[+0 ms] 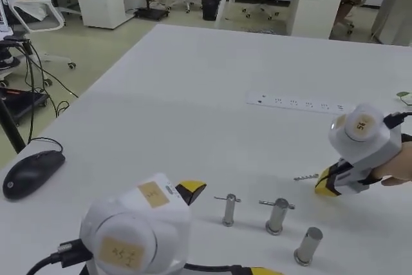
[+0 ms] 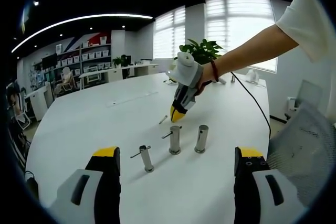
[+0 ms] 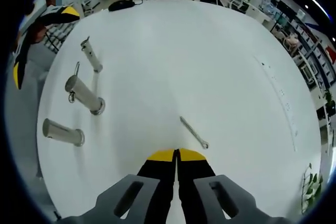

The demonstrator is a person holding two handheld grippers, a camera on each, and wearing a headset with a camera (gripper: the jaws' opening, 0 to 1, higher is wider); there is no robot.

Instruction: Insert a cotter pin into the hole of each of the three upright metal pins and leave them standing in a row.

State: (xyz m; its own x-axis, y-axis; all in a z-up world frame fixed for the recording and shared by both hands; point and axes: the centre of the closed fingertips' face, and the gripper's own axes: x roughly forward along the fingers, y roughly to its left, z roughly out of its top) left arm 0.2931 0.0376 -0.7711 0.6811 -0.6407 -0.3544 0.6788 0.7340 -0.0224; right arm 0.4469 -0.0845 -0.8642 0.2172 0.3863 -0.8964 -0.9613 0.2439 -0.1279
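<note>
The right claw [image 3: 177, 153], pressed together and empty, sits just beside the loose cotter pin [image 3: 193, 132] on the counter [image 3: 210, 51] near the bare metal pin [image 3: 63, 131] — apparently poised for a pick — while the left claw [image 2: 177, 156] hangs spread nearby, free to steady it.

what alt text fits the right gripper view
The closed right tongs point at a loose cotter pin lying on the white table. To the left stand three metal pins, two already holding cotter pins, the third pin empty.
</note>
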